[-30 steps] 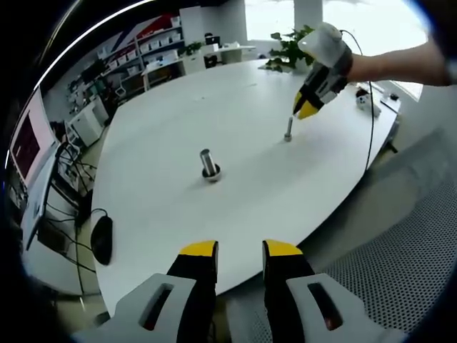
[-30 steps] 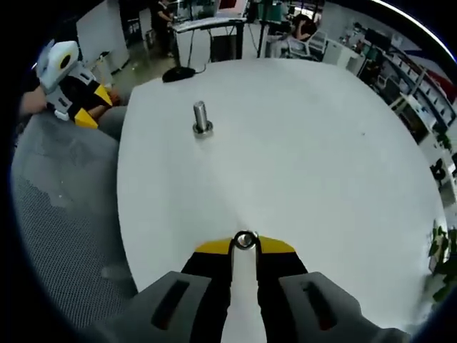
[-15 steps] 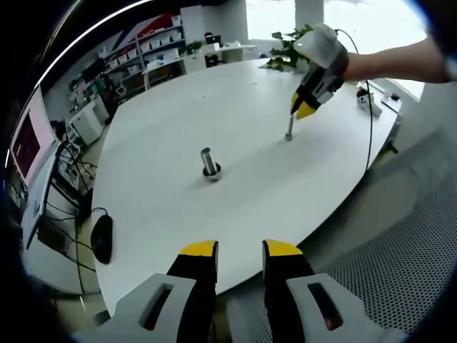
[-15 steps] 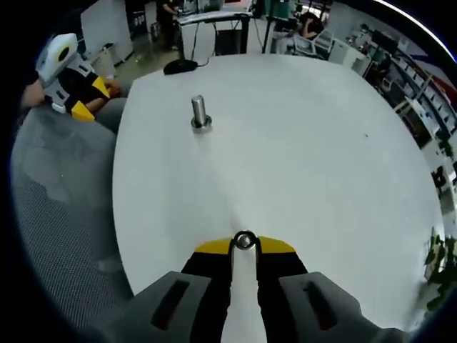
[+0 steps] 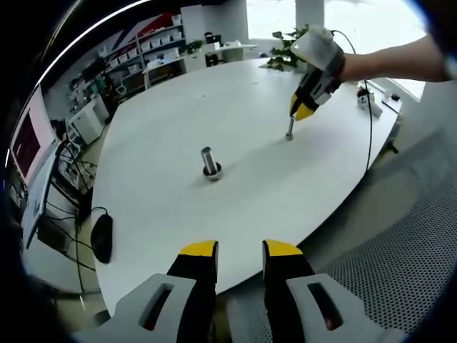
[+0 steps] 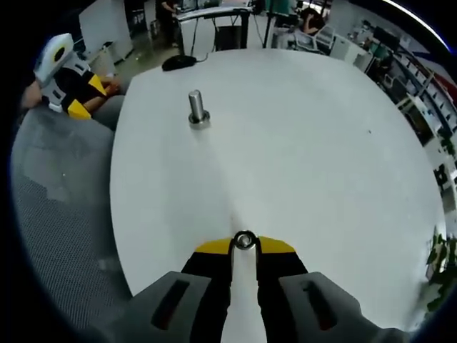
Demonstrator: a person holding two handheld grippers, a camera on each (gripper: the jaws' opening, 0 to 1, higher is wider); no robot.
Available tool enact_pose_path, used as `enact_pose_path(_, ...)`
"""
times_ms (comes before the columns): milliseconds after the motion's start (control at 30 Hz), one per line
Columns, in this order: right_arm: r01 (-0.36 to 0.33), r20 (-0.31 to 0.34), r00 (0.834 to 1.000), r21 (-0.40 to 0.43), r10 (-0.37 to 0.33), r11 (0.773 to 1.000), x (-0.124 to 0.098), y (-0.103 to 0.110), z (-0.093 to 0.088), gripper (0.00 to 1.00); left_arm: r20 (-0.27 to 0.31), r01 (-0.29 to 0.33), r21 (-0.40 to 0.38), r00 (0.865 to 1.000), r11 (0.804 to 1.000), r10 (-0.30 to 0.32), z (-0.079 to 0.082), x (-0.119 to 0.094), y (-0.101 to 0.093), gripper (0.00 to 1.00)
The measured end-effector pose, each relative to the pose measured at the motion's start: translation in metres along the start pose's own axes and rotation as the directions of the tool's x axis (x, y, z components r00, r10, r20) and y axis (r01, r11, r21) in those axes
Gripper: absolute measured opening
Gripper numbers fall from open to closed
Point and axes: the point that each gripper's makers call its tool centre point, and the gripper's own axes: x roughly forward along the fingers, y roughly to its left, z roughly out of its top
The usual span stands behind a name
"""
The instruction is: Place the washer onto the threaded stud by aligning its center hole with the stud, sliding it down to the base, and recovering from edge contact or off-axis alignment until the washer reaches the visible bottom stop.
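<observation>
Washer, a small round silver metal ring (image 6: 245,241), is sitting pinched between the yellow tips of the right gripper (image 6: 245,244) in the right gripper view, its center hole facing the camera. From there the upright grey metal threaded stud (image 6: 196,106) is standing well ahead and a little to the left on the white round table (image 6: 307,143), its long axis vertical, its wider collar resting on the table top. The left gripper (image 6: 77,97) is hovering off the table's far-left edge.

In the left gripper view, the left gripper (image 5: 239,250) is waiting off the near table edge, jaws narrowly parted and holding nothing. The stud (image 5: 210,163) is standing mid-table; the right gripper (image 5: 304,111) is hanging beyond it to the right, above a thin upright metal pin (image 5: 289,128). Judging by this, the right gripper is carrying the washer and must travel across to the stud.
</observation>
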Motion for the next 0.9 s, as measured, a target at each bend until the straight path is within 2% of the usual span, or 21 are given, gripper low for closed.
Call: enact_pose_path(900,-0.021,-0.054,0.998,0.016,0.022,1.000,0.027,0.001,-0.014,0.14,-0.003,0.003,-0.009,1.000,1.000,-0.003,0.000,0.000,0.000,0.23)
